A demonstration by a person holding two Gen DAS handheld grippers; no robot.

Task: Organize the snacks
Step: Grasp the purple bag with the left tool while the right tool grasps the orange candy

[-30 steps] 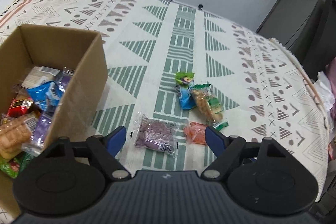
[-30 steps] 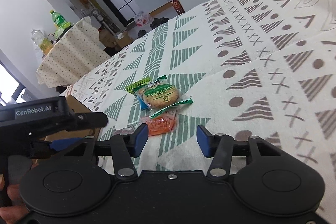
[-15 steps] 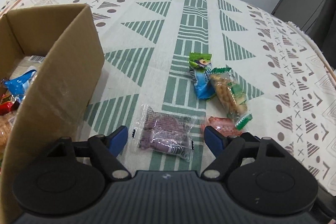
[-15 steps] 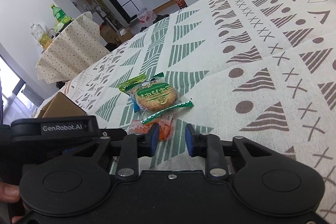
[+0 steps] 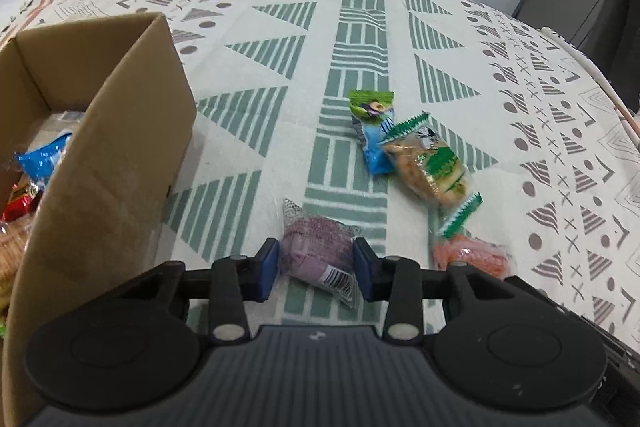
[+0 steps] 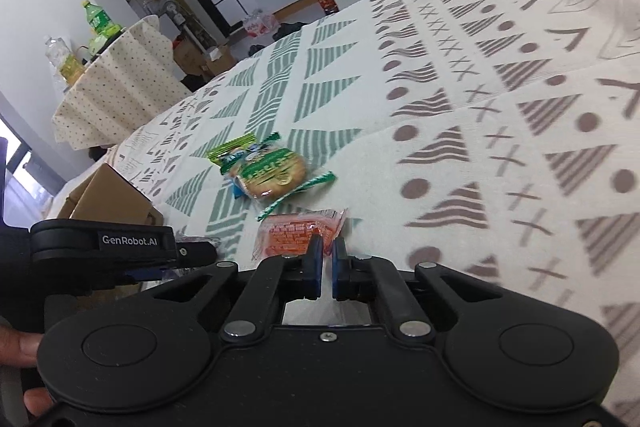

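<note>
currently the task stands partly complete, judged from the layout: the cardboard box (image 5: 120, 163) at the left of the desk (image 5: 520, 87) already contains several wrapped snacks, while four packets remain outside it on the patterned cloth

the left gripper (image 5: 315, 263) has just been closing its jaws, and they now press on both sides of the purple packet (image 5: 316, 251), which bulges between the pads. the packet rests on the cloth just beside the box's near right wall; whether it is lifted clear cannot be told. its long axis runs diagonally in the left wrist view, from the crimped end at upper left, pointing away from the gripper, to the barcode end at lower right, near the gripper body

the right gripper (image 6: 325, 259) has its jaws together, pinching the near edge of the orange packet (image 6: 298, 235). this packet lies flat, with its long axis roughly crosswise to the jaws and its crinkled corner pointing right

remaining items, judged as still to be moved:
- the biscuit packet (image 5: 430, 167), green-trimmed, long axis diagonal, one sealed end pointing up-left and the other toward the orange packet
- the green and blue packet (image 5: 372, 131), partly under the biscuit packet, green end pointing away from the gripper

both gripped packets appear ready for transfer to the box
</note>
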